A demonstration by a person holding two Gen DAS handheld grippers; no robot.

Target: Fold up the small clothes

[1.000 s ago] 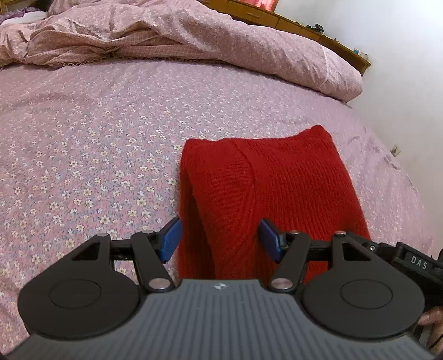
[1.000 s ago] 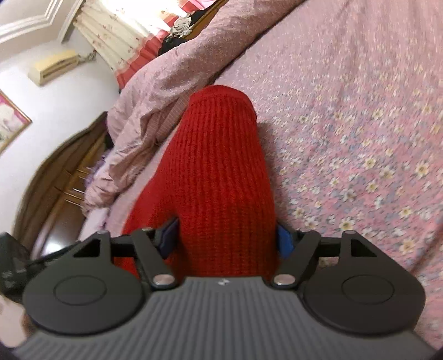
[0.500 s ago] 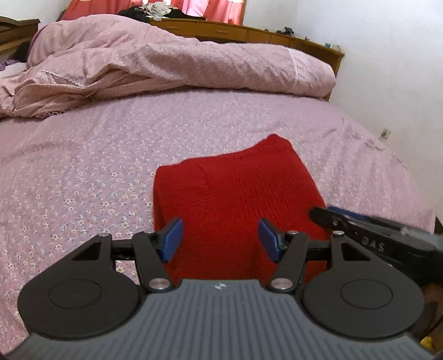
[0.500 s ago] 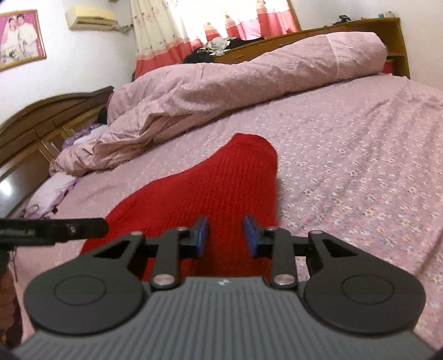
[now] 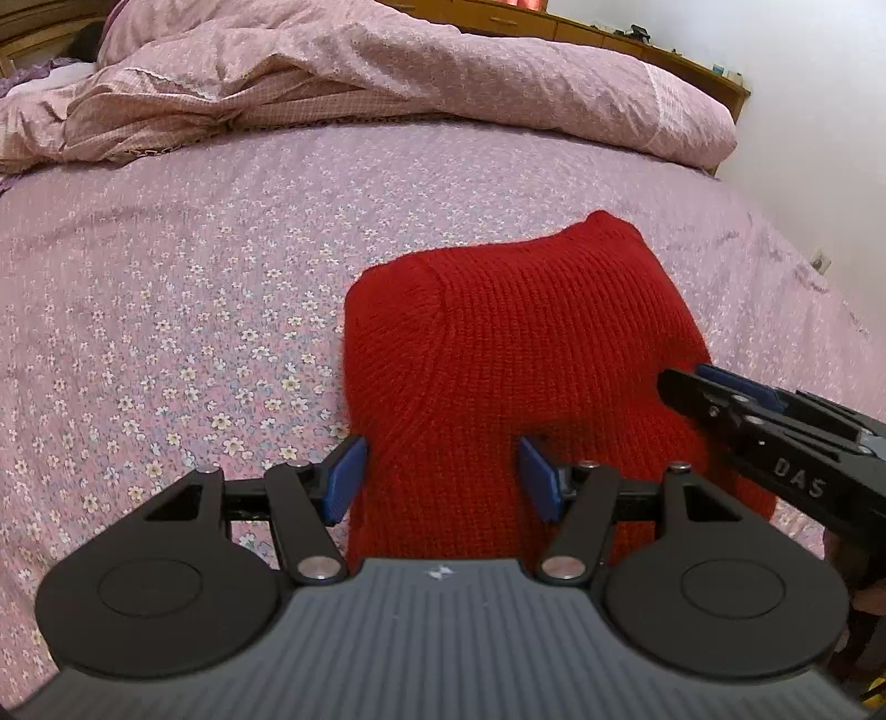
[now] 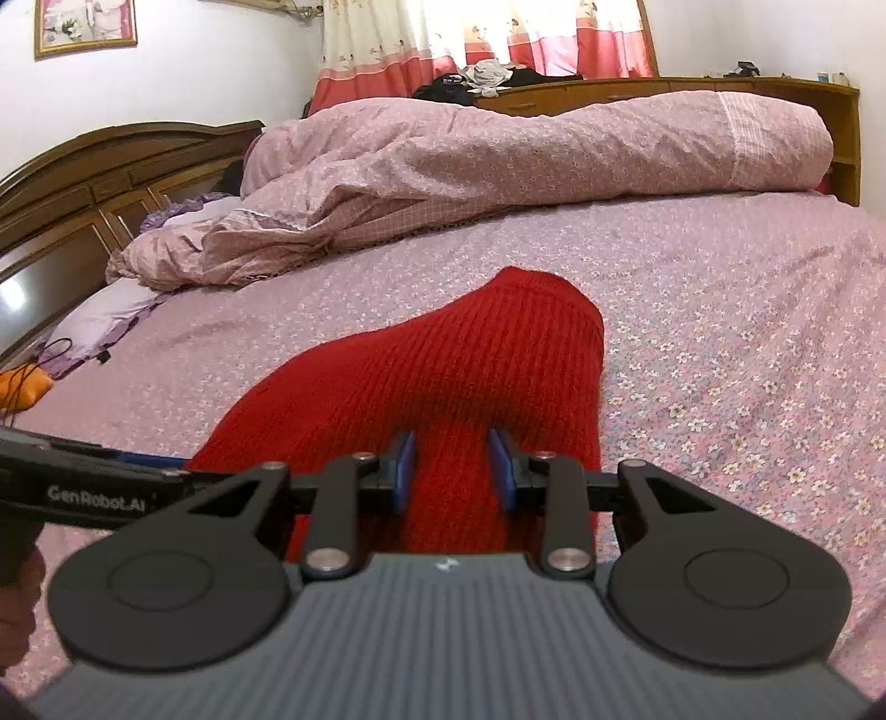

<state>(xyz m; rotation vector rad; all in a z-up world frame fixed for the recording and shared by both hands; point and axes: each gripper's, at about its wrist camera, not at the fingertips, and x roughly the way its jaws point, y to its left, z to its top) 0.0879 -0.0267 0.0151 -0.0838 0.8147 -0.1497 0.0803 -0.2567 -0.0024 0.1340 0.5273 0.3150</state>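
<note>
red knit garment folded on the bed, both grippers over its near edge

a red knitted garment [image 5: 515, 354] lies folded into a thick, roughly rectangular bundle on a bed [image 5: 166, 310] covered by a pink sheet with small white flowers. it sits toward the near side of the mattress, well apart from the rumpled pink quilt [image 5: 387, 72] heaped along the far side. the bundle's left edge is a rounded fold, and a seam runs down from its far left corner.

the left gripper [image 5: 443, 479] hovers over the near left part of the garment. its blue pads [image 5: 344, 479] stand wide apart, one just off the folded left edge above the sheet and the other over the knit; neither presses on the cloth, so it is released and grasps nothing.

the right gripper [image 6: 453, 479] sits above the near right part of the same garment. its pads are much closer together, with a clear gap between them through which red knit shows; whether any cloth is pinched there cannot be told, since the pads appear to float above the surface. in the left wrist view the right gripper [image 5: 714, 390] comes in from the right edge, its tip over the garment's right side.

in the right wrist view a dark wooden headboard [image 6: 99, 177] stands at the left, a pink and cream curtain [image 6: 470, 39] hangs behind the bed, and a framed picture [image 6: 86, 25] is on the wall.
</note>
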